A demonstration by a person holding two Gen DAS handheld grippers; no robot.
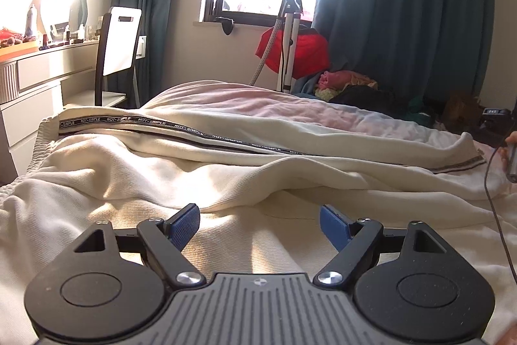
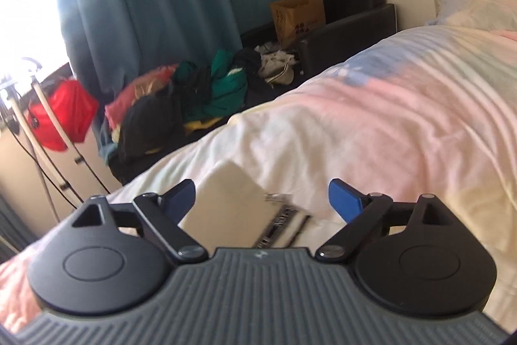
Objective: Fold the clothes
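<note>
Cream trousers (image 1: 200, 164) with a black "NOT-SIMPLE" side stripe (image 1: 181, 126) lie spread across the bed, waistband at the left. My left gripper (image 1: 258, 212) is open and empty, low over the near trouser leg. My right gripper (image 2: 261, 193) is open and empty above the trouser cuff (image 2: 239, 199), whose striped hem lies between its fingers. The right view is blurred.
The bed has a pink, white and blue striped cover (image 2: 404, 105). A chair (image 1: 119, 54) and dresser (image 1: 38, 67) stand at the left. A red bag (image 1: 300, 54), a stand (image 1: 287, 37) and a pile of clothes (image 2: 181, 99) sit beyond the bed by the teal curtains (image 1: 404, 5).
</note>
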